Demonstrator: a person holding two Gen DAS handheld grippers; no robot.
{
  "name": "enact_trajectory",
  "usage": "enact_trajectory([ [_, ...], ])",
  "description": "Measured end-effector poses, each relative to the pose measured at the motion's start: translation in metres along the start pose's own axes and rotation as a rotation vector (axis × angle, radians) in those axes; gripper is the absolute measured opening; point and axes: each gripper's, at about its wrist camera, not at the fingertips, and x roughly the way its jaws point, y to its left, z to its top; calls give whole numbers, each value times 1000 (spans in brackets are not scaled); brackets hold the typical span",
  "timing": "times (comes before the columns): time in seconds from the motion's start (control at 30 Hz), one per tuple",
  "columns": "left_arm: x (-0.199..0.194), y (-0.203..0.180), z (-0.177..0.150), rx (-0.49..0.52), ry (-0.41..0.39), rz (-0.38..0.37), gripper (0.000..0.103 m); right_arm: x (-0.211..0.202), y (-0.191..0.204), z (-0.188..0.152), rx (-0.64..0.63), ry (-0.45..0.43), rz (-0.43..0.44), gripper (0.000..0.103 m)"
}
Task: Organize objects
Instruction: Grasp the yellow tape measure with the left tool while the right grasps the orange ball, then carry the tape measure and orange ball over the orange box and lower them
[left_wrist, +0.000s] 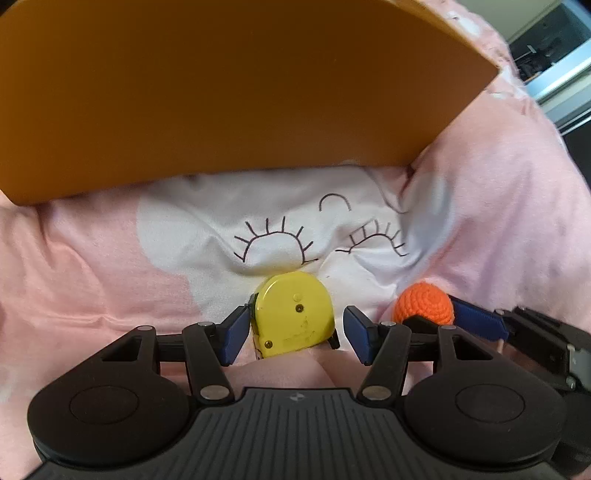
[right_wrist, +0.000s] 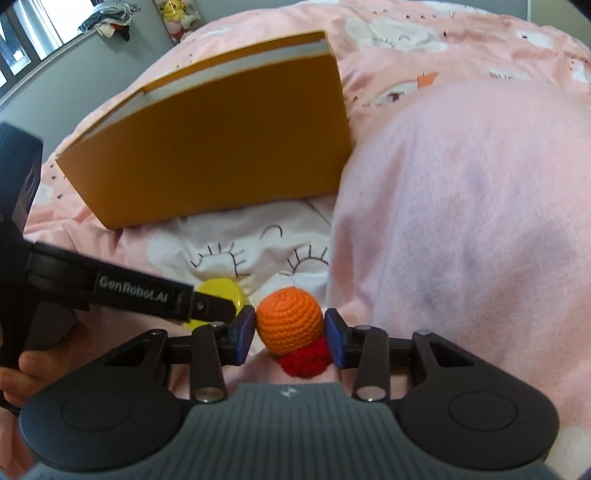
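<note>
A pink bed cover (left_wrist: 110, 266) printed with white sleepy-eyed faces fills both views; an orange box (right_wrist: 221, 147) sits on it, with a grey wall and window behind. The yellow tape measure (left_wrist: 293, 314) lies between the left gripper (left_wrist: 295, 332)'s open fingers, untouched. The right gripper (right_wrist: 290, 332)'s fingers clamp an orange crocheted ball (right_wrist: 288, 319) with a red part beneath.

Orange box (right_wrist: 236, 147): one. Yellow tape measure (left_wrist: 293, 317): one. Crochet toy (right_wrist: 290, 321), orange ball on red base: one. Grippers: two. Pink printed bedcover (left_wrist: 92, 266): one.
</note>
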Motion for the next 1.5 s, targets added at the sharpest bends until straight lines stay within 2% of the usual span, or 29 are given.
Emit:
enact_trajectory([
  [0.3,18,-9,5,23,38,70,69,12,-11,1,36,22,32,43],
  [0.4,18,-8,5,23,39,65,65,12,-11,1,39,23,33,43],
  [0.6,3,-5,1,48,25,47,64,10,-11,1,48,19,37,43],
  [0.7,-19,0,1,53,-7,17,64,0,-9,4,56,-3,53,43],
  [0.87,-72,4,8,88,-70,-82,64,-29,0,24,12,-82,92,43],
  [0.97,-111,-1,16,160,-149,-106,64,-52,8,49,-54,-157,95,43],
  [1.1,-148,-16,51,246,-252,-121,64,-78,14,92,-135,-247,120,43],
  [1.17,-157,-18,68,269,-275,-116,64,-82,19,116,-183,-269,119,43],
  [1.27,-148,-20,98,277,-256,-109,64,-68,23,151,-244,-237,102,43],
  [1.37,-127,-15,128,266,-191,-110,64,-42,29,176,-317,-154,58,43],
  [1.5,-104,0,148,248,-111,-129,64,-6,32,192,-381,-27,27,43],
])
